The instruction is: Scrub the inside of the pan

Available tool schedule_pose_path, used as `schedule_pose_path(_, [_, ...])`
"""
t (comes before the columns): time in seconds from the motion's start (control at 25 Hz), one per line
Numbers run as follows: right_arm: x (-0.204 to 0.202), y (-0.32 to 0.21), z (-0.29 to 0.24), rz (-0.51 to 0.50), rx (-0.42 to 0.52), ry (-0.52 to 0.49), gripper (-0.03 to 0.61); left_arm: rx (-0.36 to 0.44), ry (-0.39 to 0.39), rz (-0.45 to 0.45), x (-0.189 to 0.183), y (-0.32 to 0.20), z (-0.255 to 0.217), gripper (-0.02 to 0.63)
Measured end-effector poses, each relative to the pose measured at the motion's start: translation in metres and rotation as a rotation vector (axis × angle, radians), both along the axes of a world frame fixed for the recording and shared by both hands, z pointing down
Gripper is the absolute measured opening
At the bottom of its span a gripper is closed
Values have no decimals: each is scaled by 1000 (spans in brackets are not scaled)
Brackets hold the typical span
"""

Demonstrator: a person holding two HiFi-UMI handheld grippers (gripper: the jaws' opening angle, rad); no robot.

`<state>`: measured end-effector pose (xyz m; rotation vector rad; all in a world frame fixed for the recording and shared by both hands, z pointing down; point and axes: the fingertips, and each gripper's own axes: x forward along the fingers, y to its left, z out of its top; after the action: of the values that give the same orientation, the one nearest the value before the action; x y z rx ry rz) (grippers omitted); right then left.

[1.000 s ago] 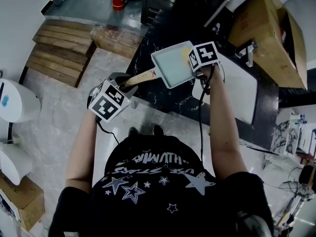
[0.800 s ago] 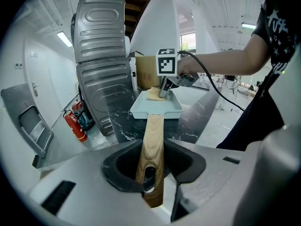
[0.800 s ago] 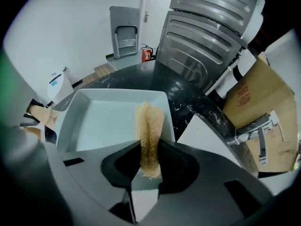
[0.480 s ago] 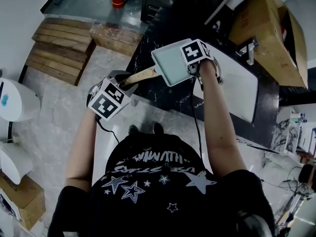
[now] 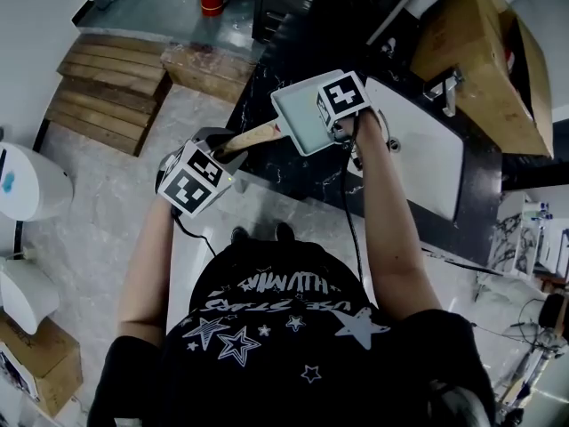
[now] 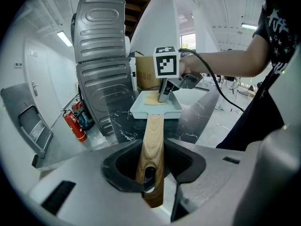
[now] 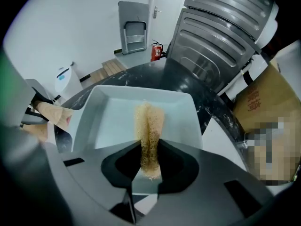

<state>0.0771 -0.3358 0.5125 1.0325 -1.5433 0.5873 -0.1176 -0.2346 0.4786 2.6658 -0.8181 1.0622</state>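
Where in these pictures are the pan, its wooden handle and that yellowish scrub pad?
pan (image 7: 181, 119): right gripper view, bare inner floor.
wooden handle (image 6: 153, 140): left gripper view, middle of shaft.
scrub pad (image 7: 149, 126): right gripper view, its middle.

The pan (image 5: 300, 114) is held over the bench (image 5: 284, 181), with its handle (image 6: 153, 140) clamped in the left claw (image 6: 153, 175) at the left. The sponge (image 7: 149, 126), gripped in the right claw (image 7: 149, 161), is set inside the pan. A sink (image 5: 427, 149) is set into the bench to the right.
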Motion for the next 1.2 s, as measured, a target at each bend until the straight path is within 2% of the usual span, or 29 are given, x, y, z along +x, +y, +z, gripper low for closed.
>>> schedule_pose_path(0.56, [-71,51,2,-88,-124,-205,87,0,-1,-5,-1,0,0,141])
schedule_pose_path(0.68, [-75,54,3,-59,-138,-258,89,-7,-4,-8,-2,0,3,141])
schedule_pose_path(0.92, [-74,53,4,-50,-141,-284,91,-6,-40,0,-1,0,2,141])
schedule_pose_path(1.2, [-72,51,1,-36,-118,-344,87,-8,-15,1,-1,0,3,140])
